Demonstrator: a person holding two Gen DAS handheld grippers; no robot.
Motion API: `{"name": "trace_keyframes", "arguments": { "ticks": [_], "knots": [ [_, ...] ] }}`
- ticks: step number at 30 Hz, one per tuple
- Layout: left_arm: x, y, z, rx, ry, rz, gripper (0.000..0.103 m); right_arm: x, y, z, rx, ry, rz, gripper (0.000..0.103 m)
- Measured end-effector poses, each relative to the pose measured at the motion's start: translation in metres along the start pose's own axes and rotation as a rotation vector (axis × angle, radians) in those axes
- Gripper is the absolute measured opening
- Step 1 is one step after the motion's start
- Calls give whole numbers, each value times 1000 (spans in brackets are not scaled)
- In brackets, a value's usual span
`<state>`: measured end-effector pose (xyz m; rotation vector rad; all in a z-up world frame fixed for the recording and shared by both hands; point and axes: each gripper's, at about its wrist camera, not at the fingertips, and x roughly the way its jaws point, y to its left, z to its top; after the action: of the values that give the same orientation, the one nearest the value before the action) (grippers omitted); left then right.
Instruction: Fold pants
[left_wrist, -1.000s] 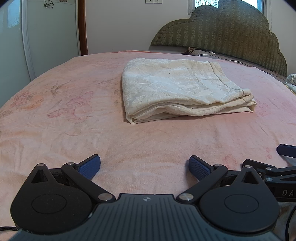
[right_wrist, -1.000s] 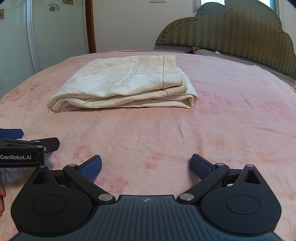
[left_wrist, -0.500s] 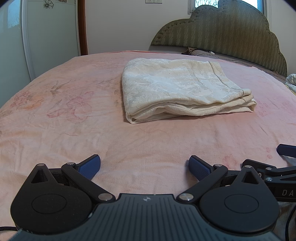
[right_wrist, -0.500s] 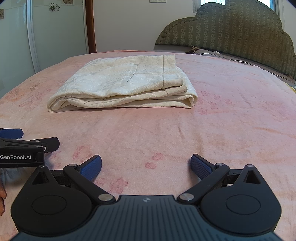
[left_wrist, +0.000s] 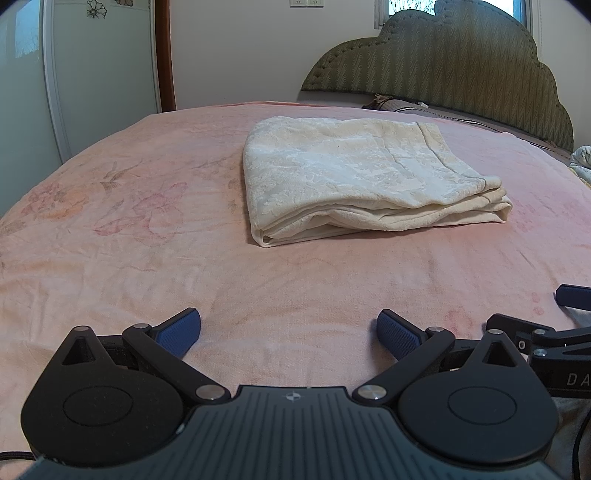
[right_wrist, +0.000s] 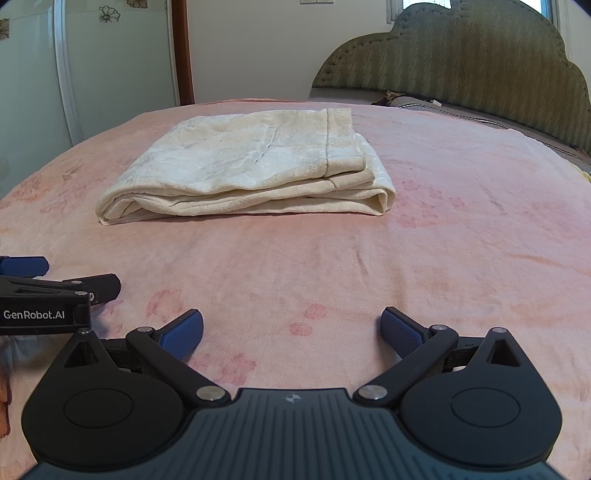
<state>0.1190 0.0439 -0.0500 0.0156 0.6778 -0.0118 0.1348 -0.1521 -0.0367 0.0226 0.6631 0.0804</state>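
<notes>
We see the cream pants (left_wrist: 364, 177) lying folded in a thick, layered rectangle on the pink bedspread (left_wrist: 122, 229), toward the far middle of the bed, in front of the green headboard (left_wrist: 450, 62). Our left gripper (left_wrist: 289, 328) sits low at the near edge with its blue pads spread wide and nothing between them. Our right gripper (right_wrist: 291, 328) rests just beside it, to its right, likewise spread apart and well short of the pants.

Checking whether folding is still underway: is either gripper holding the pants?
No, the folded pants lie alone on the bed, both grippers open short of them.
</notes>
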Motion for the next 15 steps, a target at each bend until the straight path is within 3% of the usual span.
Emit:
{"name": "trace_keyframes", "arguments": {
  "ticks": [8,10,13,15],
  "knots": [
    [-7,10,16,31,-33,-15,102,-10,-6,16,-42,-86,-22,103],
    [-4,16,23,54,-47,1,102,-9,-28,26,41,-95,12,103],
    [6,24,31,91,-45,46,100,10,-70,38,222,-3,112,103],
    [15,27,35,111,-30,72,101,18,-88,41,275,1,173,103]
  ]
}}
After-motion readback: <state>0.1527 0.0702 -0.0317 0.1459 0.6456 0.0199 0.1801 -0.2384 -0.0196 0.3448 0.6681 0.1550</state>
